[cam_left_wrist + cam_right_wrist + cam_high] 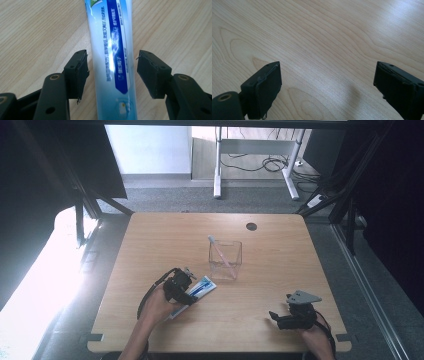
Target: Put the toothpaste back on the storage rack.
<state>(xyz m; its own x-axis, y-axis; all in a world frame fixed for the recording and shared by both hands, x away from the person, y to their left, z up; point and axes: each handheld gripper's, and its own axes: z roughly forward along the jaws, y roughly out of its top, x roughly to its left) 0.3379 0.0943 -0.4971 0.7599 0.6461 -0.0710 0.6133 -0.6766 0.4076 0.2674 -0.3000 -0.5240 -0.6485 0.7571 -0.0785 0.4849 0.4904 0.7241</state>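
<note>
On the wooden counter (150,245), near your left side, lies a blue and white toothpaste tube (112,62). Your left tool (112,72) sits right over it, with one black jaw on each side of the tube. The jaws are apart, and there is a small gap between each jaw and the tube, so the tool is not squeezing it. From the high view, your left hand (157,307) holds that tool low over the near end of the tube.

A clear cup (225,259) stands just past the tube, near the middle of the counter. A pink toothbrush (219,251) leans inside it.

Your right tool (327,87) is well apart from these, by the near right corner. Its jaws are spread wide over bare wood, holding nothing.
</note>
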